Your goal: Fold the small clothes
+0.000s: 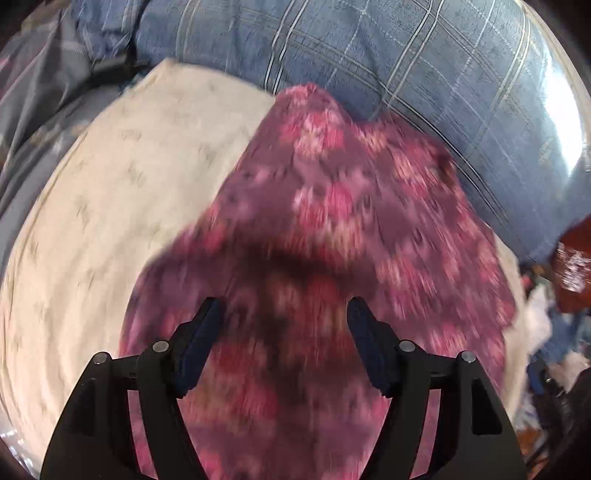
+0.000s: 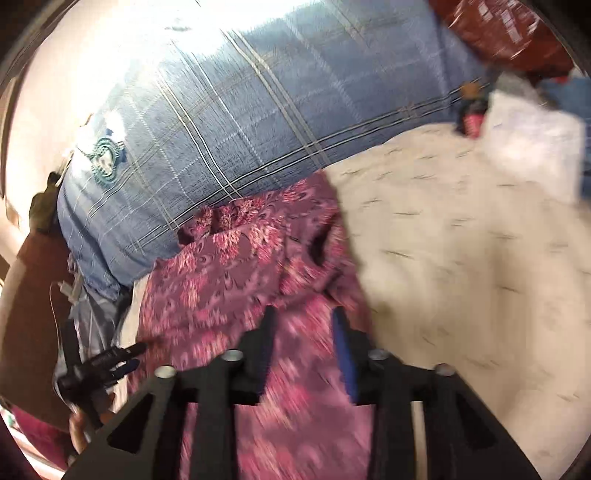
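Note:
A purple and pink flowered garment (image 1: 332,221) lies rumpled on a cream sheet (image 1: 122,192), its far end against a blue plaid pillow. My left gripper (image 1: 284,314) hovers over its near part with jaws wide apart and nothing between the pads. In the right wrist view the same garment (image 2: 229,266) runs from the pillow down under my right gripper (image 2: 304,317), whose jaws stand partly apart with the cloth lying beneath and between them; blur hides whether they pinch it. The left gripper (image 2: 129,354) shows at the lower left of that view, beside the garment's edge.
A big blue plaid pillow (image 1: 369,55) lies along the far side, also in the right wrist view (image 2: 229,110). A heap of white and blue clothes (image 2: 532,140) and a dark red bag (image 2: 498,26) sit at the far right. The cream sheet (image 2: 461,240) spreads to the right.

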